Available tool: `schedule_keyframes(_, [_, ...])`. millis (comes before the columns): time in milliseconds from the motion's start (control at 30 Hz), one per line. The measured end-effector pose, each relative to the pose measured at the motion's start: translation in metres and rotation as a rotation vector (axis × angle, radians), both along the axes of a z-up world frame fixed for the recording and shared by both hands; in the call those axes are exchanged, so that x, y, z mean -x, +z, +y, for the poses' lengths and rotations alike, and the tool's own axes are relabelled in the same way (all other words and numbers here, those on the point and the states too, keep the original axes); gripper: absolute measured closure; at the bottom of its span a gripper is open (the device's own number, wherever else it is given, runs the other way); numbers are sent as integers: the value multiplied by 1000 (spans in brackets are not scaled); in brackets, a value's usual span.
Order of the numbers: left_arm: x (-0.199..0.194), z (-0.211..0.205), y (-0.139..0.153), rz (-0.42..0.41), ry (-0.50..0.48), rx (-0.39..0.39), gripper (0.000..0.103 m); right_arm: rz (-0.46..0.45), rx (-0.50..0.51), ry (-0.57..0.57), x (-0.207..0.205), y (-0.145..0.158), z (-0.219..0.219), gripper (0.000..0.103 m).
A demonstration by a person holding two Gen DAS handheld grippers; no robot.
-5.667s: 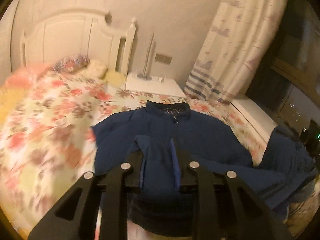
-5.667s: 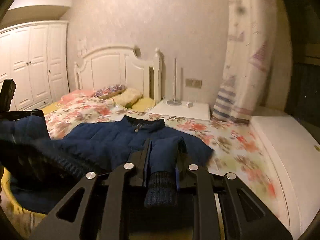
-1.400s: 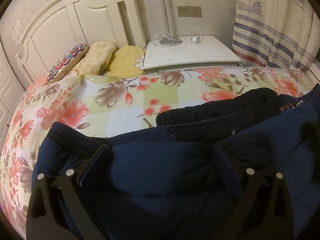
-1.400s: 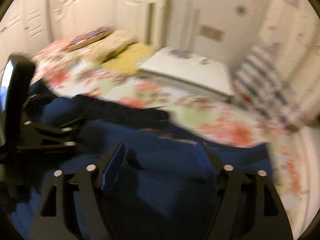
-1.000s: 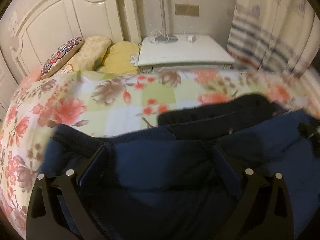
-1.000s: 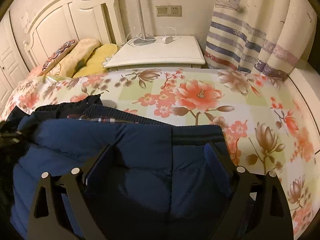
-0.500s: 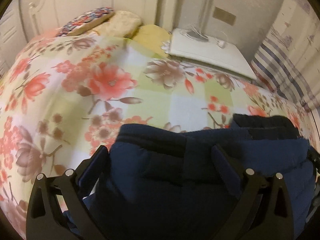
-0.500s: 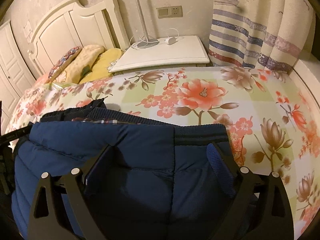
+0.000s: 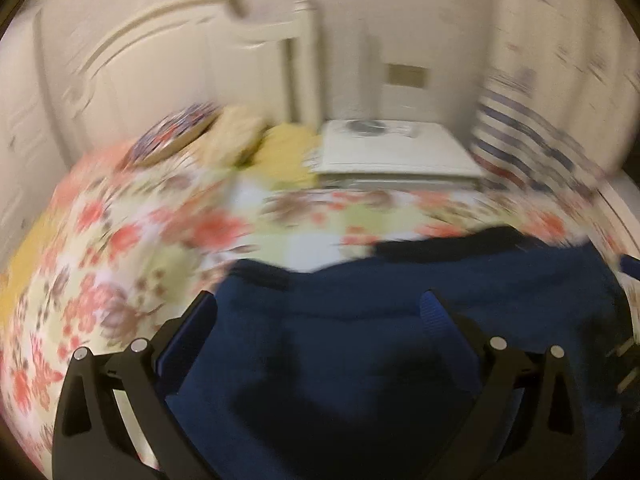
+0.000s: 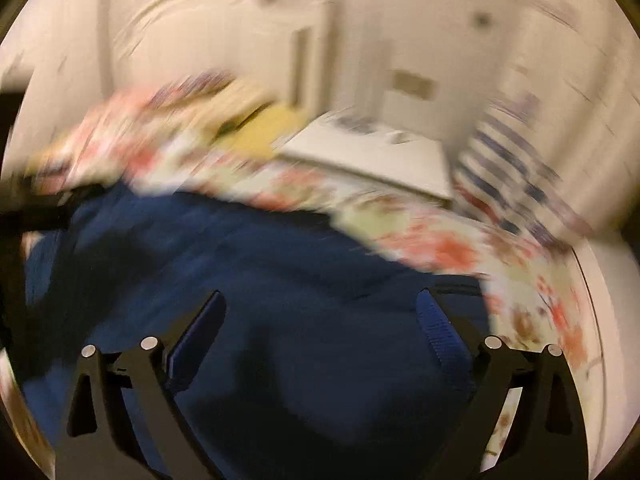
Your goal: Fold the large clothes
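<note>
Navy jacket, folded, lies on the floral bed, filling both blurred views from centre to 6 o'clock. Left claw stands spread wide above it; right claw, its jaws just opening, likewise grips nothing.

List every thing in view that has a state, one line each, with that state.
Blue jacket: folded, lying on the bed, not gripped.
Left tongs: open wide over the jacket, nothing pinched.
Right tongs: open, jaws have just been opening, jacket below them but no pad pressing it.
Floral bedspread: spread over the bed.
Striped curtain: hanging down to the bed's edge.
Pillows: lying against the headboard.
</note>
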State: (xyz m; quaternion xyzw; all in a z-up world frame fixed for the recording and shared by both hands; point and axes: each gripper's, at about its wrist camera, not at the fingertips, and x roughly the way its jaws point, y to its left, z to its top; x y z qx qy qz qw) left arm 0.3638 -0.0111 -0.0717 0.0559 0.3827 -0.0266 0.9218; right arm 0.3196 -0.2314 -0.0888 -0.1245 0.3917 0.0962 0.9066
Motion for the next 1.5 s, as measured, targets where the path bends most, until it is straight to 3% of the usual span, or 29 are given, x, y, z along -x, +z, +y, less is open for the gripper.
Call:
schedule_keyframes(67, [1, -18, -12, 18, -28, -23, 2, 31, 88, 39, 0, -23, 25, 10])
schedule_keyframes(100, [-3, -27, -31, 52, -27, -59, 2, 36, 113, 34, -1, -33, 28, 10])
schedule_keyframes(167, [-10, -31, -60, 113, -23, -91, 2, 48, 52, 26, -4, -39, 21, 9])
schedule_keyframes(300, [-12, -10, -54, 142, -2, 0, 2, 104, -81, -41, -9, -32, -12, 9])
schedule_keyframes(433, [6, 25, -35, 55, 61, -18, 2, 37, -84, -176, 5, -20, -66, 9])
schedule_keyframes(500, [8, 49, -34, 57, 106, -11, 2, 61, -97, -252, 3, -27, -98, 7])
schedule_keyframes(567, [1, 75, -47, 114, 151, 54, 2, 110, -221, -292, 1, -41, -126, 6])
schedule_keyframes(633, [-5, 93, -60, 170, 162, 176, 2, 126, -315, -302, -1, -51, -138, 5])
schedule_keyframes(700, [-10, 97, -63, 187, 177, 203, 2, 119, -293, -306, -3, -54, -133, 4])
schedule_keyframes(867, [-6, 95, -62, 172, 180, 184, 2, 104, -284, -309, 0, -54, -132, 4])
schedule_keyframes(967, [5, 91, -49, 127, 225, 129, 3, 13, -224, -363, 18, -34, -132, 5])
schedule_keyframes(1033, [22, 82, -31, 50, 206, 116, 2, -95, -203, -327, 41, -9, -115, 5])
schedule_keyframes(1100, [35, 64, -17, 20, 152, 115, 2, -127, -195, -228, 57, 5, -87, 5])
schedule_keyframes(1167, [48, 31, -8, -11, 66, 87, 2, -128, -125, -113, 68, 9, -49, 5])
schedule_keyframes(1233, [54, 0, -12, -21, -11, 29, 2, -85, -1, -10, 69, -3, -9, 5])
schedule_keyframes(1300, [50, -30, -35, 19, -61, -67, 2, -29, 103, 37, 64, -35, 18, 5])
schedule_keyframes(1367, [47, -40, -53, 13, -62, -128, 2, -31, 30, 35, 62, -42, 10, 5])
schedule_keyframes(1433, [46, -35, -55, 27, -64, -90, 2, 18, -66, 9, 58, -41, -7, 5])
schedule_keyframes(1500, [45, -23, -51, 56, -62, -51, 2, 32, -74, 5, 61, -37, -10, 5])
